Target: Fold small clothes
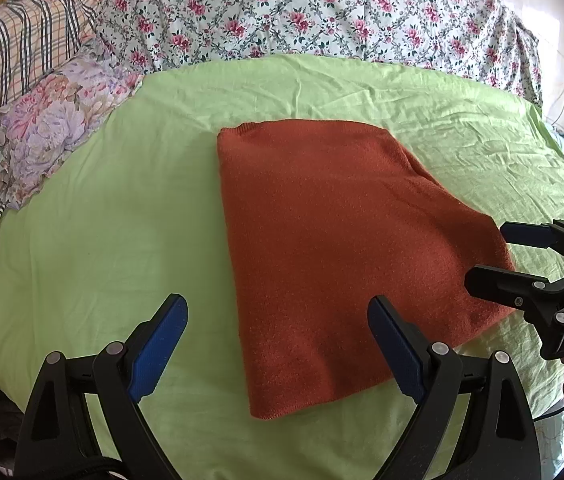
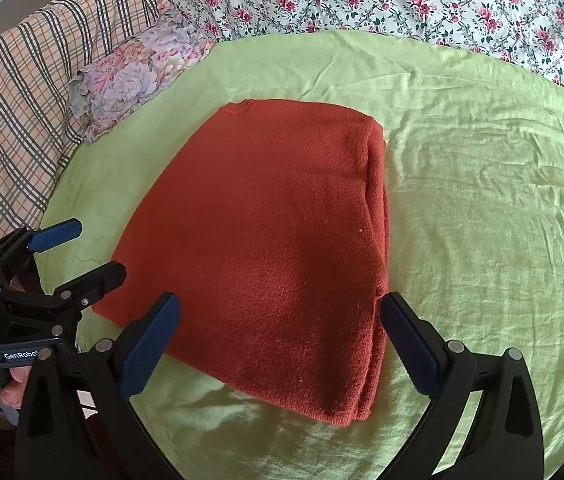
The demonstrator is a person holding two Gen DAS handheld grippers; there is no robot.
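The rust-red knit garment (image 2: 274, 248) lies folded flat on the green sheet (image 2: 482, 200), just ahead of both grippers, its stacked layer edges showing on the side by the right gripper (image 2: 280, 344). Those layers could slide apart if a jaw snagged only the top one (knit clings to pads). The right gripper is spread wide, holding nothing. The left gripper (image 1: 278, 352) is equally wide and empty, straddling the near left corner; whether it touches the cloth is unclear.

One folded rust garment (image 1: 334, 248), two grippers (image 1: 278, 344) (image 2: 280, 344), one floral pillow (image 1: 58, 128), one green sheet (image 1: 102, 240).
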